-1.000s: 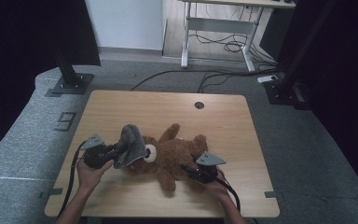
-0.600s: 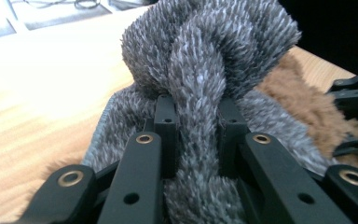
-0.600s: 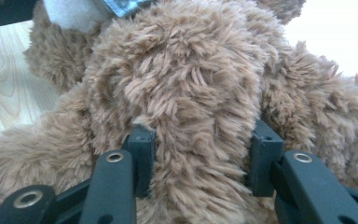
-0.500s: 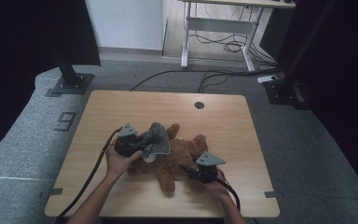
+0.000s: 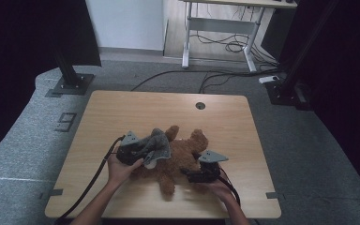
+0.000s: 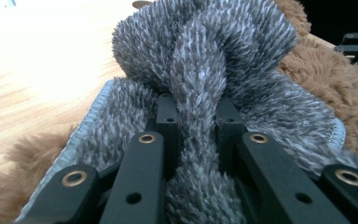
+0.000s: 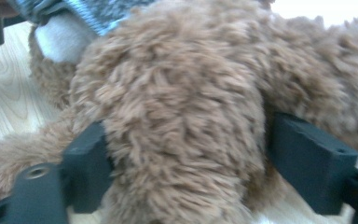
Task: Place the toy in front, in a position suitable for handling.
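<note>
Since the earlier frames, the left tool (image 5: 146, 152) had carried the fuzzy grey knitted cloth (image 5: 155, 145) rightward from the bear's side onto the brown plush teddy bear (image 5: 180, 157), which lay near the middle of the pale wooden counter (image 5: 136, 110). In the left gripper view the tool was clenched on a twisted fold of the grey cloth (image 6: 200, 112), the rest draped over the brown fur (image 6: 321, 88). The right tool (image 5: 194, 173) had just been opening; in the right gripper view its jaws stood wide on either side of a thick limb of the bear (image 7: 177, 126), released.
</note>
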